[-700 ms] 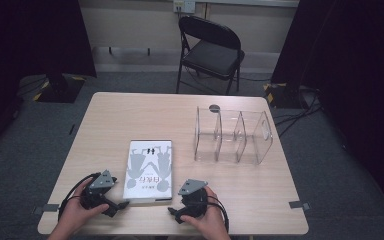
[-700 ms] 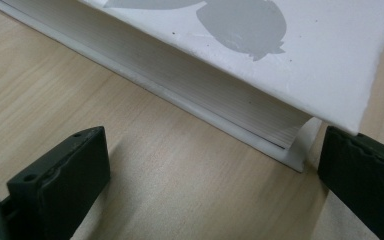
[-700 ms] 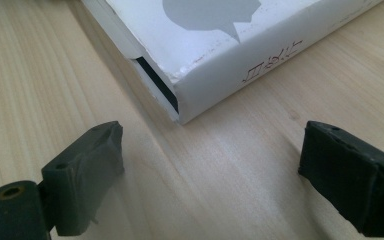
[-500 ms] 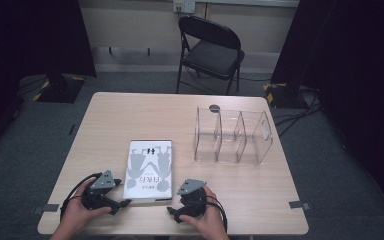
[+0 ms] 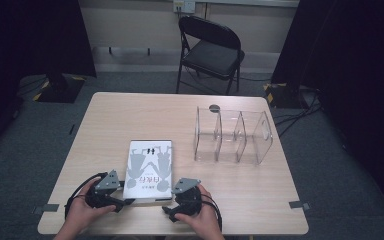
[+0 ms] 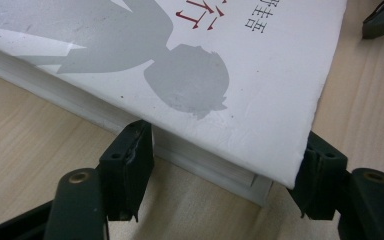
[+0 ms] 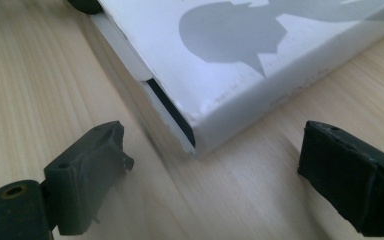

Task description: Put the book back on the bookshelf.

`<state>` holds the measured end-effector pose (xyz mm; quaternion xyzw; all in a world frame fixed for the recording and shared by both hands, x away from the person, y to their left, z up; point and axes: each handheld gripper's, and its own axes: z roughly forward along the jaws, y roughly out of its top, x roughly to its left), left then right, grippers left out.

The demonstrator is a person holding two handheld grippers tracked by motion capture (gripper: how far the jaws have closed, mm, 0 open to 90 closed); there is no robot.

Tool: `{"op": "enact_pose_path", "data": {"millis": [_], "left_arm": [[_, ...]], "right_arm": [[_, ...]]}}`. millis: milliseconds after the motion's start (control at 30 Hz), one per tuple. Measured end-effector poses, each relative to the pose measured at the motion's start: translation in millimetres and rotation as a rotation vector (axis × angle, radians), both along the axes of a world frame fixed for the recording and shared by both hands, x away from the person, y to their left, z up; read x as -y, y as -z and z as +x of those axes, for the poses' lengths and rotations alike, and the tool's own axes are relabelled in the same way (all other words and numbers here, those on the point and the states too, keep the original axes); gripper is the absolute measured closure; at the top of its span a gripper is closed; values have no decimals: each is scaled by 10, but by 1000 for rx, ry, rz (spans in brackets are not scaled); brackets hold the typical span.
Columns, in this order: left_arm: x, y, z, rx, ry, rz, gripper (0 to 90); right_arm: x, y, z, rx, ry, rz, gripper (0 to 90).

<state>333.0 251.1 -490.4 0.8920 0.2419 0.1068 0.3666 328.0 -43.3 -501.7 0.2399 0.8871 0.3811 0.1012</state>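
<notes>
A white book with grey silhouettes on its cover lies flat on the wooden desk, near the person's edge and a little left of the middle. The left hand-held gripper sits at the book's near left corner. In the left gripper view its 2 jaws straddle that corner, 1 against the page edge and the other at the cover's side, touching or almost touching; I cannot tell whether they press. The right hand-held gripper rests just beside the near right corner. In the right gripper view its jaws stand spread, the corner ahead of them and clear of both, nothing between them. A clear 3-compartment organizer stands well apart to the right. A black folding chair stands beyond the desk.
</notes>
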Motion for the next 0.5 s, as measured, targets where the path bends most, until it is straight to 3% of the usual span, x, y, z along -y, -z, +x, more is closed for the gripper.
{"op": "enact_pose_path", "data": {"millis": [100,300,500], "left_arm": [[32,-29,0,2,-2,27,338],[51,-53,4,-9,-5,41,338],[41,-114,21,-29,-16,14,333]], "right_arm": [[-63,2,22,5,-16,2,100],[-101,2,32,2,-12,2,102],[-102,0,28,-2,-6,0,101]]}}
